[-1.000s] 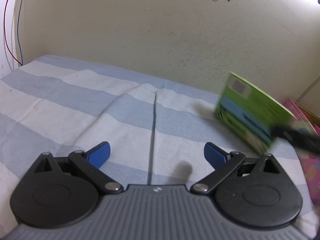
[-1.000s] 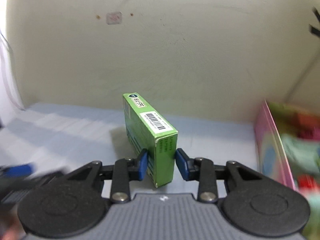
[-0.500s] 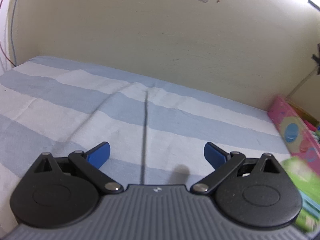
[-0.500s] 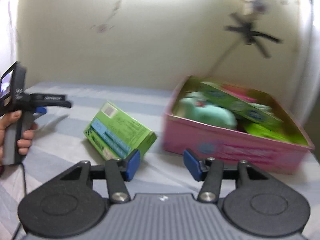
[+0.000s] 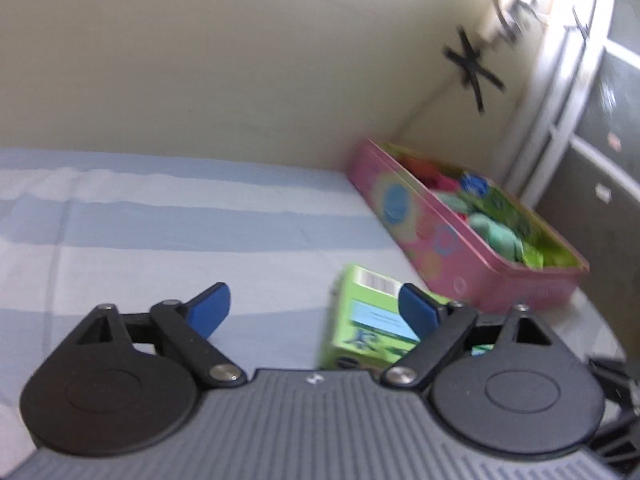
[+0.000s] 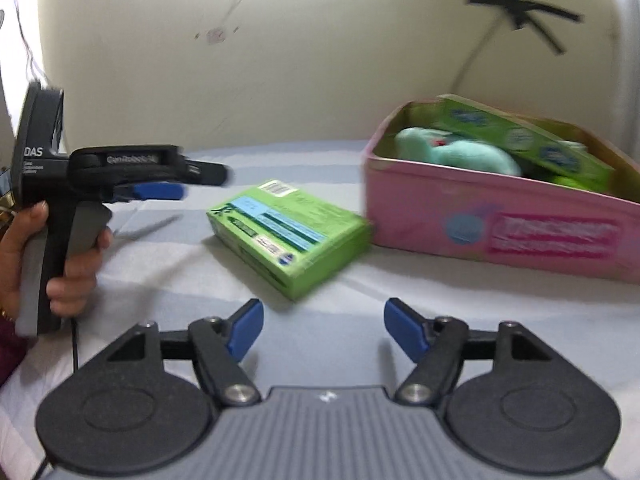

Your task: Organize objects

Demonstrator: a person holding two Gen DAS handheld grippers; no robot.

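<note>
A green carton (image 6: 288, 228) lies flat on the striped bedsheet, just left of the pink tin (image 6: 500, 220). My right gripper (image 6: 324, 332) sits short of the carton, its jaws opening with nothing between them. A hand at the left holds my left gripper (image 6: 188, 182), which is off the carton's left side and apart from it. In the left wrist view the left gripper (image 5: 314, 308) has its jaws closing on nothing. The carton (image 5: 368, 320) lies ahead, partly behind the right-hand finger. The tin (image 5: 440, 248) stands beyond it.
The pink tin holds a teal plush toy (image 6: 456, 152), a long green box (image 6: 520, 136) and other items. A cream wall rises behind the bed. A grey cabinet (image 5: 592, 184) stands at the far right. The striped sheet (image 5: 160, 220) stretches to the left.
The right gripper let go of the green carton, which now lies flat by the tin, and drew back with wider jaws. The left view swung right towards the tin, its jaws narrower.
</note>
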